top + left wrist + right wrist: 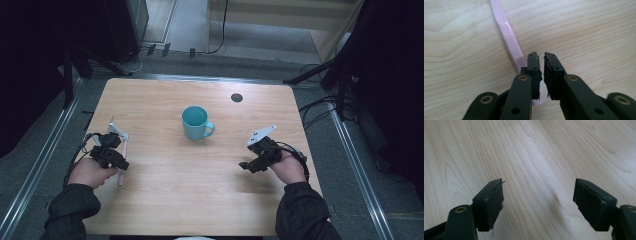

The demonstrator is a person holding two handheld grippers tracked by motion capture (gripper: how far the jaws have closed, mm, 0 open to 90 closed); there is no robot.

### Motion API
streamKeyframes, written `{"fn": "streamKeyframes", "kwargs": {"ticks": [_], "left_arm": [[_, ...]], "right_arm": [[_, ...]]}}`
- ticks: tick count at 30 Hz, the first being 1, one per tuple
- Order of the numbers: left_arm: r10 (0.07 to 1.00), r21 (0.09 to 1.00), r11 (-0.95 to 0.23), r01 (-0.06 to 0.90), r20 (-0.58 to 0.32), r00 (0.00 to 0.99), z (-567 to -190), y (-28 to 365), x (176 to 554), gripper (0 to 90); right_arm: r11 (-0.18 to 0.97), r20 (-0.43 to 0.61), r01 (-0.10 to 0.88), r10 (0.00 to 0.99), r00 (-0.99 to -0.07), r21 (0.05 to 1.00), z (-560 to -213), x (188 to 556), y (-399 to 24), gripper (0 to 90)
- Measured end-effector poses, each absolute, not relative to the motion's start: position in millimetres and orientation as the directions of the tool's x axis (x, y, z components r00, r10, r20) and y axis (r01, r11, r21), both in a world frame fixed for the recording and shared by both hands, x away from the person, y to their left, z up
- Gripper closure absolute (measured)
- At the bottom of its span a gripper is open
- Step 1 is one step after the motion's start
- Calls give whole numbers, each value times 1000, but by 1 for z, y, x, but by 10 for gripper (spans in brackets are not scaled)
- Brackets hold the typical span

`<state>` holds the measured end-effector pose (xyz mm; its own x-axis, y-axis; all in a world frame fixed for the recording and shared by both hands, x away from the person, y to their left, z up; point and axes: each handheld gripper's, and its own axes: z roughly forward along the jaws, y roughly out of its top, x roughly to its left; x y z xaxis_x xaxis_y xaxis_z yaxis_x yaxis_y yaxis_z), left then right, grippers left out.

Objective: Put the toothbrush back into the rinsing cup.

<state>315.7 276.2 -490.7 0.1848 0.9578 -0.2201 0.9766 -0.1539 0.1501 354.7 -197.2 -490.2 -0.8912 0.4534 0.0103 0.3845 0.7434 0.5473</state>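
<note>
Left gripper (119,159): held in the person's left hand (90,172) near the left edge of the table; in the left gripper view (541,60) its jaws stand a narrow gap apart, with nothing between the tips.
Toothbrush (507,37): a pale pink plastic one, lying flat on the wood; its handle runs up and away from the left jaw, and its near end passes under that jaw. Whether the jaw touches it cannot be told. In the high view (123,157) it lies roughly parallel to the left edge, just beside the gripper.
Right gripper (246,165): held in the person's right hand (290,167) near the right edge; in the right gripper view (539,195) the jaws are wide apart over bare wood, with nothing between them.
Mug (196,123): teal, upright, a little behind the table's middle, handle turned toward the right edge, well apart from both grippers.
Table (200,200): light wood grain, rounded corners, with a small dark round cap (237,97) toward the far right corner.
</note>
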Motion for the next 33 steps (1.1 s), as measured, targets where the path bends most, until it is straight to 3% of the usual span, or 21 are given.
{"fn": "streamKeyframes", "kwargs": {"ticks": [9, 33], "left_arm": [[974, 158, -70, 985, -200, 102, -489, 286, 322, 712], [983, 113, -36, 993, -177, 55, -507, 288, 344, 707]], "right_arm": [[747, 7, 387, 456, -890, 540, -490, 353, -198, 242], [737, 7, 410, 482, -876, 537, -492, 344, -210, 242]]}}
